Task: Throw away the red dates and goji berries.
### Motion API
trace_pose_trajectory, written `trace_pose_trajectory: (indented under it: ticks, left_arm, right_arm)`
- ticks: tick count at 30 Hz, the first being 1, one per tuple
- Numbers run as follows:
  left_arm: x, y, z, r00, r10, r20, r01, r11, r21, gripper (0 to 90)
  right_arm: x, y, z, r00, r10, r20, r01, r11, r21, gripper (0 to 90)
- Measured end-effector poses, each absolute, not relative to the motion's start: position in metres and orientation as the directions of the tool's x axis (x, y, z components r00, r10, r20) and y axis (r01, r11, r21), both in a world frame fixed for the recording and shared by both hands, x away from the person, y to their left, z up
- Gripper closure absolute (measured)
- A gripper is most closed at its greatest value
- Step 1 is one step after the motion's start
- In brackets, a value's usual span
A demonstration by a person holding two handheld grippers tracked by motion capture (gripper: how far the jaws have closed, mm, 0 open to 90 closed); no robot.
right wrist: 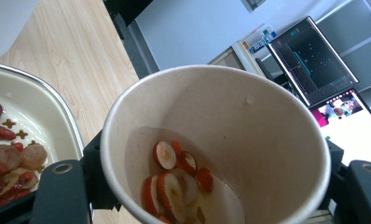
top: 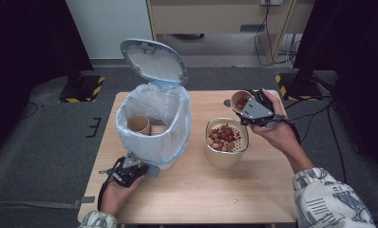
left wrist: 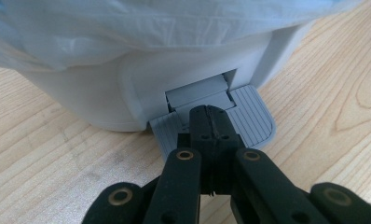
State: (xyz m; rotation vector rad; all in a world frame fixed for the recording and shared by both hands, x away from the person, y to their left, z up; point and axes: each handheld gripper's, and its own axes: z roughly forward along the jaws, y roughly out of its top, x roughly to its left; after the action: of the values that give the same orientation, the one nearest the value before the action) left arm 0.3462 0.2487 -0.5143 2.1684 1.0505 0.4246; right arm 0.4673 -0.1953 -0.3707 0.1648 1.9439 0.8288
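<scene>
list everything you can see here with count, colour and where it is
bin: 1, white with clear liner, table left, lid up
pedal: 1, grey, at bin's base, under left gripper's tip
cups in bin: 2 showing, brown, inside liner
bowl: 1, cream, table centre-right, holds red and tan pieces
cup: 1, pale paper, tilted above the table right of the bowl, a few red slices and liquid inside
table: 1, light wood
monitors: 2, lit, background in right gripper view
left gripper: 1, black, shut, tip on pedal
right gripper: 1, black, shut on cup
hands: 2, patterned sleeves
</scene>
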Motion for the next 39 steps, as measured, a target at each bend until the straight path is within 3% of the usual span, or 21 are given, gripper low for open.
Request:
trace_pose_trajectory:
  ticks: [39]
  left_arm:
    - [0.346, 0.248, -0.514, 0.620, 0.785, -0.001, 0.562, -0.442, 0.699, 89.9]
  right_arm:
    - [0.452, -0.192, -0.367, -0.465, 0.344, -0.816, -0.273, 0.821, 0.502, 26.8]
